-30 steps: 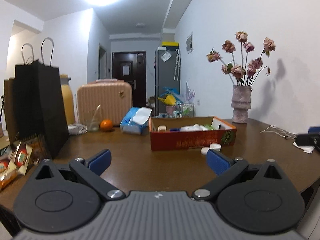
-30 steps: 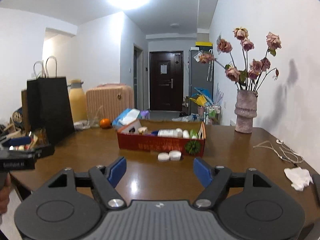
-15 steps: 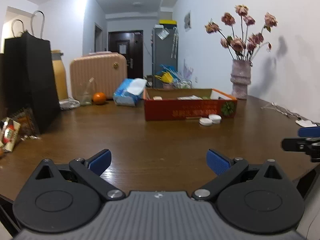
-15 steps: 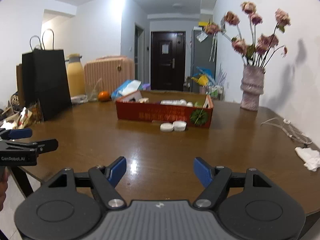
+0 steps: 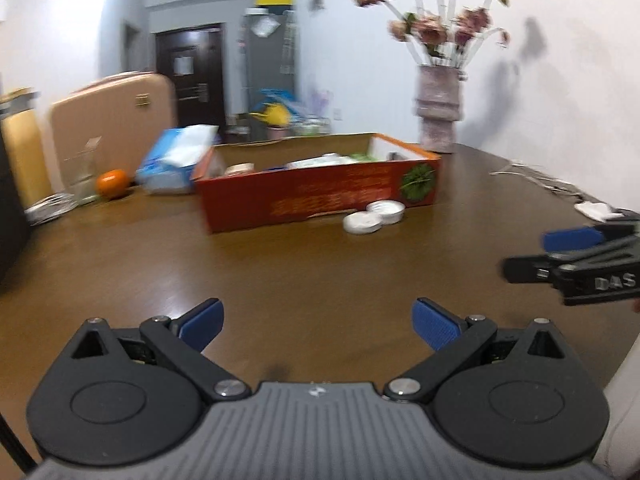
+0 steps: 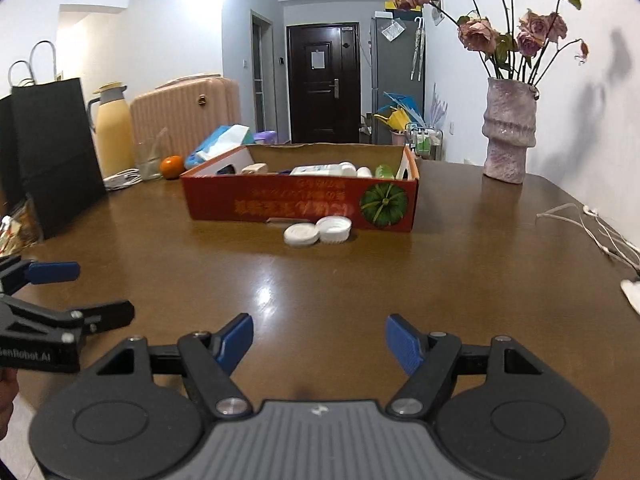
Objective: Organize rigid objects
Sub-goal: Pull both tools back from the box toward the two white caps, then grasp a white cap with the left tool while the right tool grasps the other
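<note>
Two tongs hover low over the near edge of the brown bench (image 6: 320,280), side by side, both spread wide with nothing between their blue pads. In its own view the left tongs (image 5: 318,322) face the bare wood, and the right tongs show at that view's right edge; in the right wrist view the right tongs (image 6: 319,338) point straight up the bench, with the left tongs at the lower left. Ahead of both, well apart from the pads, lie two white lids: the flat lid (image 6: 301,235) and the ribbed lid (image 6: 334,229), touching each other and resting on the bench just in front of the red box (image 6: 280,204). From the right tongs they sit nearly dead ahead; from the left tongs they lie ahead and a little to the right, though that view is blurred. The box is open on top and holds a white bottle (image 6: 322,169) lying on its side, a small jar (image 6: 254,168) and a few other small items too crowded to tell apart. Behind the box to the left are a tissue pack (image 6: 218,144), an orange (image 6: 172,167), a glass, a yellow flask (image 6: 114,128) and a black bag (image 6: 56,148). To the right stand a vase (image 6: 508,132) of dried roses and white earphones (image 6: 592,224).
</note>
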Available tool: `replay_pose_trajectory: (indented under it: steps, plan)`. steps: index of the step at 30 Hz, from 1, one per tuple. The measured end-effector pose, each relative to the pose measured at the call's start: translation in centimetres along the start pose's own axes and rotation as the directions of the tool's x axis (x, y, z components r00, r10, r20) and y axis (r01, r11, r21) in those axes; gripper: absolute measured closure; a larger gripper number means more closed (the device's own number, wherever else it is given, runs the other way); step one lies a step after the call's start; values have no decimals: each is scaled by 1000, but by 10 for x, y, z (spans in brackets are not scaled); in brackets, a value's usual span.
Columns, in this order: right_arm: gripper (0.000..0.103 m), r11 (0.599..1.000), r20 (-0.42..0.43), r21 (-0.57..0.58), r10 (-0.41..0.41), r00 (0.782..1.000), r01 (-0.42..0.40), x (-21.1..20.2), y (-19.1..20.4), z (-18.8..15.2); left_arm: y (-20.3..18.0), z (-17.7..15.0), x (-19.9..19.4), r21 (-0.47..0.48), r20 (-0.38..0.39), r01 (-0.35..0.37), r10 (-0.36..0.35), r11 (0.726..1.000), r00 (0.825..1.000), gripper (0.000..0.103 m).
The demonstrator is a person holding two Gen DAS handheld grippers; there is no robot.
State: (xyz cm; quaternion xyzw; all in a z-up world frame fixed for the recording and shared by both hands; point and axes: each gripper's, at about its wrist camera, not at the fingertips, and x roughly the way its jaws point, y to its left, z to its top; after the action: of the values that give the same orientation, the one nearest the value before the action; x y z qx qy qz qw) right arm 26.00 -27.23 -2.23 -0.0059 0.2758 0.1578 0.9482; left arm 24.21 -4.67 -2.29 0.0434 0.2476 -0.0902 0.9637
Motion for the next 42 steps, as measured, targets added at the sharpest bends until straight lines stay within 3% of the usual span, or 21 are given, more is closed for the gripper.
replay_pose_trajectory:
  steps: [5, 13, 20, 24, 26, 31, 38, 42]
  plan:
    - [32, 999, 5, -43, 11, 1000, -11, 39, -18, 38, -2, 37, 60, 27, -73, 115, -113, 993, 991, 12]
    - [34, 996, -23, -78, 49, 999, -51, 109, -34, 81, 4, 75, 145, 28, -167, 191, -183, 981, 969, 23]
    - [44, 990, -100, -12, 141, 985, -143, 160, -46, 97, 3, 88, 189, 33, -204, 254, -243, 967, 948, 37]
    - [57, 990, -124, 13, 138, 983, -138, 181, -50, 101, 0, 92, 202, 40, -202, 286, -273, 957, 941, 42]
    - [69, 991, -139, 28, 135, 981, -133, 190, -54, 102, 0, 91, 206, 42, -205, 295, -281, 955, 938, 49]
    - [80, 988, -169, 41, 151, 974, -146, 201, -57, 99, -1, 86, 211, 60, -217, 302, -283, 951, 934, 62]
    - [96, 991, -188, 12, 133, 973, -133, 209, -48, 96, -4, 84, 206, 91, -217, 295, -270, 951, 938, 63]
    - [98, 990, -186, 46, 137, 973, -131, 204, -51, 96, -1, 85, 192, 78, -206, 264, -243, 961, 948, 63]
